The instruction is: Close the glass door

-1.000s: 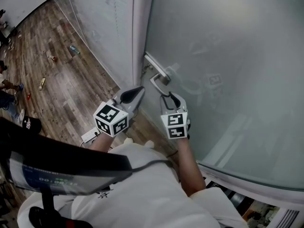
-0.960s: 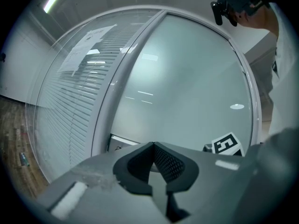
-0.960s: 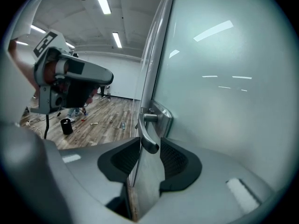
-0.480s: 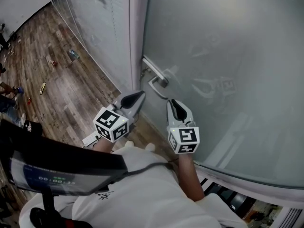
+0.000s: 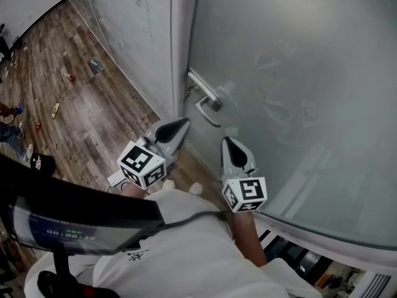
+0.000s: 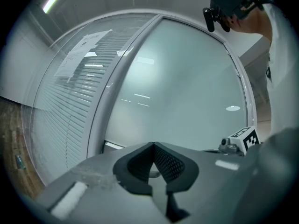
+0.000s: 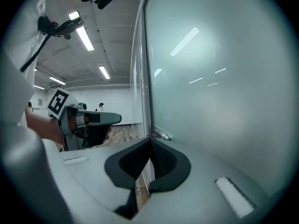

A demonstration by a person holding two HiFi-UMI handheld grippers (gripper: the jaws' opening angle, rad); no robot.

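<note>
The frosted glass door fills the right of the head view, its edge against the white frame post. A silver lever handle sticks out near that edge; the right gripper view shows the lever handle just beyond the jaws. My right gripper hangs below the handle, apart from it. Its jaws have just been closing and now meet with nothing between them. My left gripper points at the door's edge left of the handle, touching nothing, its jaws together and empty.
Left of the post runs a glass wall with blinds. The wooden floor carries scattered litter and a white power strip near my feet. A person's legs show at the far left edge.
My right gripper has let go of the lever handle, drawn back toward my body and closed its jaws. The left gripper has hardly moved.
</note>
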